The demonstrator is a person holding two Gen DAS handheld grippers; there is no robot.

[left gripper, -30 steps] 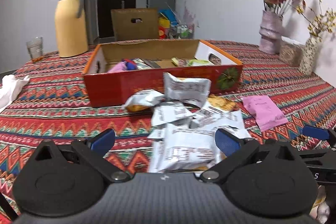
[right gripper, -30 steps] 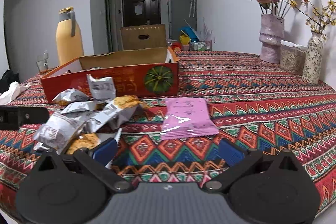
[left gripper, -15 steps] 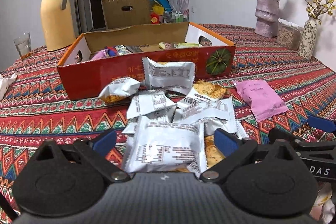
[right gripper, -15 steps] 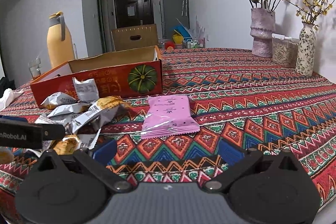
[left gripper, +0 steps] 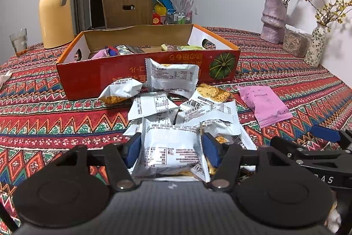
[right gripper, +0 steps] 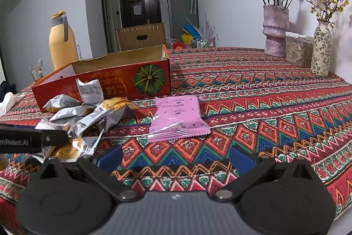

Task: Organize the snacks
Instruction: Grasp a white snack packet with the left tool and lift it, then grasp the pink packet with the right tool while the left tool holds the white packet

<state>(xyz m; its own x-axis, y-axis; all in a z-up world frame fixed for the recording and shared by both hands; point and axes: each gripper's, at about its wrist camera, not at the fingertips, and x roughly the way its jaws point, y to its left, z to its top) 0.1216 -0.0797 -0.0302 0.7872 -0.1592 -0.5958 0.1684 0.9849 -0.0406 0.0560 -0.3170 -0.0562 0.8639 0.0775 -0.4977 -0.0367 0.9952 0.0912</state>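
Compared with the earlier left-wrist frames, the left gripper (left gripper: 170,150) sits lower and closer over the pile, and its jaws have just been closing: both blue pads now meet the sides of the nearest white snack packet (left gripper: 170,151), which lies on top of the heap of white packets (left gripper: 173,107) on the patterned tablecloth (left gripper: 55,120). The packet appears gripped but not yet lifted. The red cardboard box (left gripper: 123,78), already holding several snacks, stands just beyond the heap, with one packet leaning against its front wall. A pink packet (right gripper: 177,118) lies apart to the right, ahead of the right gripper (right gripper: 176,156), whose jaws stand wide with nothing between them; it hovers near the table edge.

Step in hand, as judged: securing one packet for transfer to the box. A good grip squeezes only enough to hold the crinkly wrapper without crushing its contents, and the lift should go straight up so that neighbouring packets under it are not dragged along. In the right-wrist view little differs from the earlier frames; the pink packet and box lie much as before.
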